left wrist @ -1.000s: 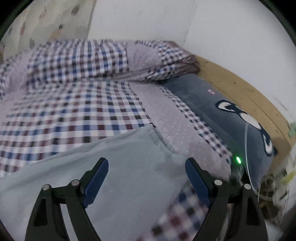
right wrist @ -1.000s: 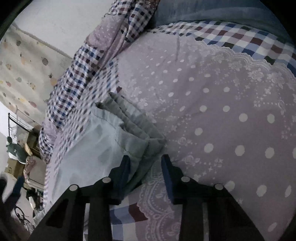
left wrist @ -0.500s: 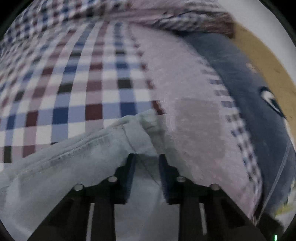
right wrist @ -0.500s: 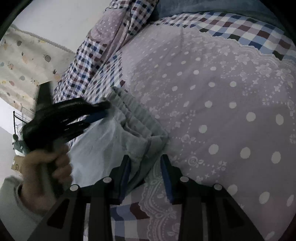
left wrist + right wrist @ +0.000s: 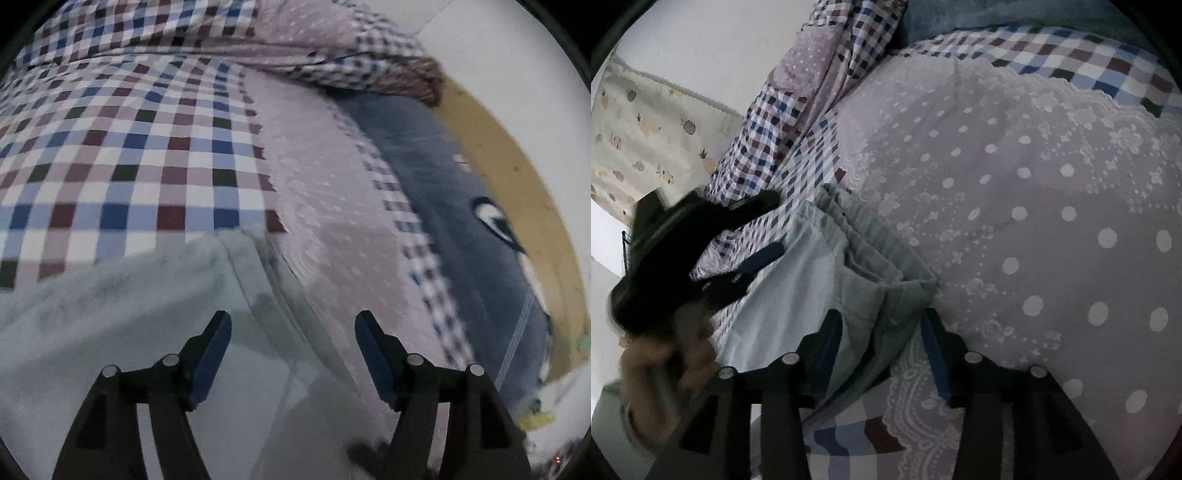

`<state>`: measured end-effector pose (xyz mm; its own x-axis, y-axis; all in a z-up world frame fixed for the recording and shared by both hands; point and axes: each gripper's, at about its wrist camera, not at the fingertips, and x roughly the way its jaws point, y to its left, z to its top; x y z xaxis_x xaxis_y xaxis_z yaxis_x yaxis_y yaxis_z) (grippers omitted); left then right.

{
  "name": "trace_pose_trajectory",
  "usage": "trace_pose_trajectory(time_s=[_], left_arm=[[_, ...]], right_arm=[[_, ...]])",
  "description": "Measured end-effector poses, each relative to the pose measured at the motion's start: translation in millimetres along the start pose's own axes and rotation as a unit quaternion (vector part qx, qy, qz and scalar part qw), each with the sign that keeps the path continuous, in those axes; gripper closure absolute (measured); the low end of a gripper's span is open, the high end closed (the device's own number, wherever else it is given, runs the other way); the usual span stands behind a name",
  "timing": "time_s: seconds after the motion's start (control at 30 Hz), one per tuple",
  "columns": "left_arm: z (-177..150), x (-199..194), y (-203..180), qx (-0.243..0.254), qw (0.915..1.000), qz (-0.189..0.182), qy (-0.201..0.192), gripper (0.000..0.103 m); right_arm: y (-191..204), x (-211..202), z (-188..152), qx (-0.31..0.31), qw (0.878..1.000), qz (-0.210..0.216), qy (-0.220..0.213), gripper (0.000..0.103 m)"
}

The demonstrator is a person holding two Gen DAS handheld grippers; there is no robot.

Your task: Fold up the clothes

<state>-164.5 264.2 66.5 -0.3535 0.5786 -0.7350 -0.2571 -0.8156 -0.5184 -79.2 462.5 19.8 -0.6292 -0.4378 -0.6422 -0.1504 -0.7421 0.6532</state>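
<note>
Left claw spread over garment corner; right claw apart, straddling waistband end, nearer.

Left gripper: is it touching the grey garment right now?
Cannot tell. In the left wrist view the left gripper is open above the grey garment; neither view, both blurred, shows plain contact or a gap.
</note>
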Motion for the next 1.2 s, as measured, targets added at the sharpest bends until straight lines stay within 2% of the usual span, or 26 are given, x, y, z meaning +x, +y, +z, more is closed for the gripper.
trace_pose_trajectory(time_s=[0.13, 0.2, 0.33, 0.47, 0.63, 0.8, 0.9, 0.97, 1.07, 1.13, 1.2], left_arm=[[-41, -60, 4, 0.027, 0.9993, -0.019, -0.018, 0.024], [-62, -92, 11, 0.032, 0.9988, -0.027, -0.024, 0.023], [-100, -144, 28, 0.023, 0.9987, -0.036, -0.028, 0.023], [-140, -196, 55, 0.011, 0.9989, -0.031, -0.033, 0.021], [-173, -234, 80, 0.032, 0.9979, -0.015, -0.053, 0.021], [-199, -249, 98, 0.077, 0.9941, -0.001, -0.077, 0.02], [-211, -253, 110, 0.083, 0.991, -0.016, -0.104, 0.02], [-215, -253, 120, 0.072, 0.9892, -0.031, -0.124, 0.02], [-209, -248, 136, 0.037, 0.9922, -0.058, -0.104, 0.02], [-205, -255, 148, 0.011, 0.9909, -0.08, -0.108, 0.02], [-202, -264, 161, -0.021, 0.9872, -0.107, -0.116, 0.02]], right_arm=[[10, 5, 0, -0.02, 1.0, 0.012, -0.008, 0.03], [12, 7, 2, -0.022, 1.0, 0.02, -0.006, 0.023], [10, 9, 8, -0.008, 0.999, 0.032, 0.009, 0.024], [9, 11, 10, 0.0, 1.0, 0.028, 0.005, 0.024], [12, 18, 11, -0.001, 1.0, 0.016, -0.003, 0.022], [31, 28, 8, -0.064, 0.996, -0.059, -0.001, 0.023], [35, 29, 2, -0.086, 0.991, -0.1, -0.004, 0.025], [39, 31, -1, -0.1, 0.986, -0.129, -0.005, 0.027], [44, 31, -4, -0.115, 0.983, -0.146, -0.015, 0.044], [49, 30, -7, -0.126, 0.98, -0.149, -0.024, 0.066], [64, 26, -12, -0.152, 0.976, -0.149, -0.046, 0.078]])
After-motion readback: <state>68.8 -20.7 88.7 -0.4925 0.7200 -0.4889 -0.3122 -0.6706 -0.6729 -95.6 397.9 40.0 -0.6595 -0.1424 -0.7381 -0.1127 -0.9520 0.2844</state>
